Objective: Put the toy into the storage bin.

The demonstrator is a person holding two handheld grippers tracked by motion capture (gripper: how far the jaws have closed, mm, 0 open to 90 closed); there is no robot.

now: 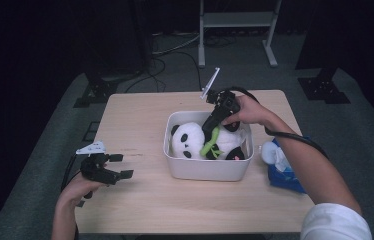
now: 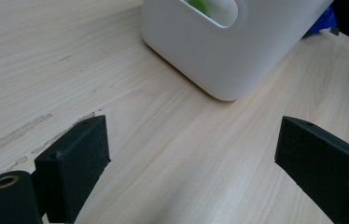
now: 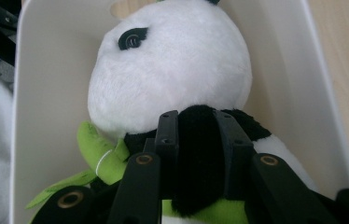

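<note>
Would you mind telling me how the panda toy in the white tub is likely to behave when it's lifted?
The panda toy looks plush, so probably light and squashy. The right gripper pinches a black fuzzy part, so the big head may flop down. The fur should resist slipping, and it seems loose in the tub.

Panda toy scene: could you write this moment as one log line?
right gripper: shut on panda toy, inside white bin | left gripper: open, holds nothing, above table | blue bag: beside bin

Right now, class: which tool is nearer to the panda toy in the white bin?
Right. The right tool is inside the white bin, clamped on the panda toy. The left tool sits open over the table, left of the bin.
</note>
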